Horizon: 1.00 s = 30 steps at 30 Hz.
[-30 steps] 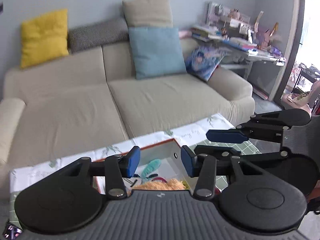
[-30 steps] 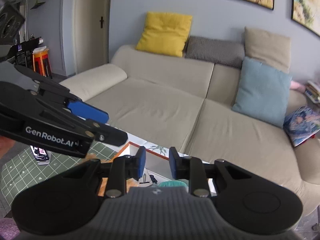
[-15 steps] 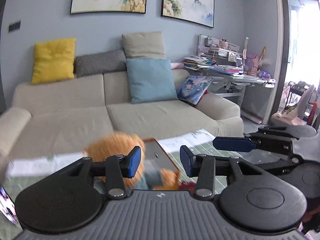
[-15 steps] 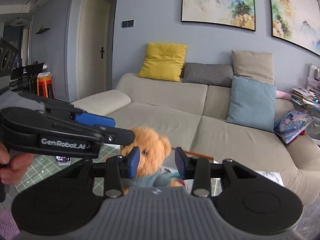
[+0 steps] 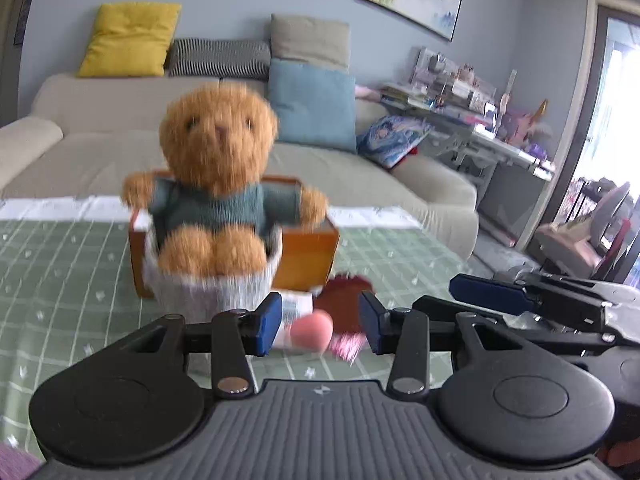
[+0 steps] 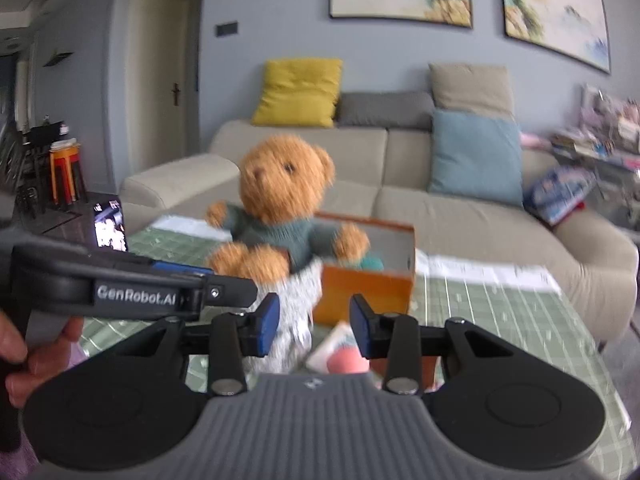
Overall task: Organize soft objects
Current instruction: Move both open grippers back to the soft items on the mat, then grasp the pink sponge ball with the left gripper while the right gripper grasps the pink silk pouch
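Note:
A brown teddy bear in a teal sweater sits upright at the front of an orange box, its legs resting on a grey-white fabric piece. In front of the box lie a pink soft ball and a dark red fuzzy thing. My left gripper hovers low over the table short of them; its jaws are closing, and the pads touch nothing. My right gripper is open and holds nothing, facing the bear and box. The ball shows just beyond its jaws.
A green checked cloth covers the table. Behind it stands a beige sofa with yellow, striped, beige and blue cushions. A phone stands at the table's left. A cluttered desk is at the right. A person's hand holds the left gripper.
Both grippers have sunk from above the box to near table level. The bear, unseen a second ago, now sits at the box front. The right jaws stand wider.

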### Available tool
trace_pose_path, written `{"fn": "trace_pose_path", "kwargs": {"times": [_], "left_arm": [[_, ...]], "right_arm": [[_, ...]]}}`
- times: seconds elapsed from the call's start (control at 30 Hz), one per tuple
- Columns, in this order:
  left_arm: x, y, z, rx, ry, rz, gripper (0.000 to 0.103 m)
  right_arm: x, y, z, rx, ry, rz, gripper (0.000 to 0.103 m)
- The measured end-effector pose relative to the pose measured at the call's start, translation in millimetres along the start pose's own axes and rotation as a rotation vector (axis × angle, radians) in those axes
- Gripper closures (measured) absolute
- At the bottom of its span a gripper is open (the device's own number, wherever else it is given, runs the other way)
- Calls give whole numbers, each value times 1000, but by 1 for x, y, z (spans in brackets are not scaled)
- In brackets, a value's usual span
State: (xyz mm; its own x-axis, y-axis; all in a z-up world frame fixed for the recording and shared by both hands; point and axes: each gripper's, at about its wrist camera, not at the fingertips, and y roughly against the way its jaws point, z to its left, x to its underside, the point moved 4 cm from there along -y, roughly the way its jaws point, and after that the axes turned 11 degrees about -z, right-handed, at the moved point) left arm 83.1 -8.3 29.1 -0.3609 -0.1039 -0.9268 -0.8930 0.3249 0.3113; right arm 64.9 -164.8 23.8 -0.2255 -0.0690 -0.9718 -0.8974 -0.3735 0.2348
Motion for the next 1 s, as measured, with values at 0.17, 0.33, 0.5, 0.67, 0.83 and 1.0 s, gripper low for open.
{"fn": "trace_pose_path", "kwargs": {"times": [0.17,0.33,0.5,0.67,0.83,1.0], "left_arm": [[45,-12,-4,-35,-3,49,58],[67,-22,-10,-53,-41,93,58],[76,-35,-8,-62,-36,115,59],[84,-56,-11,-59,-40,143,59],[87,-82,-14,-67,-49,153,54],[93,-109,-16,-80,-74,162,46]], "right_arm": [[38,-8,-2,33,26,86,65],[59,-18,-14,57,-17,152,66],[73,-27,-29,104,-56,181,68],[82,-42,-49,152,-92,213,70],[85,-58,-68,188,-95,220,70],[97,-79,-87,213,-90,262,65]]}}
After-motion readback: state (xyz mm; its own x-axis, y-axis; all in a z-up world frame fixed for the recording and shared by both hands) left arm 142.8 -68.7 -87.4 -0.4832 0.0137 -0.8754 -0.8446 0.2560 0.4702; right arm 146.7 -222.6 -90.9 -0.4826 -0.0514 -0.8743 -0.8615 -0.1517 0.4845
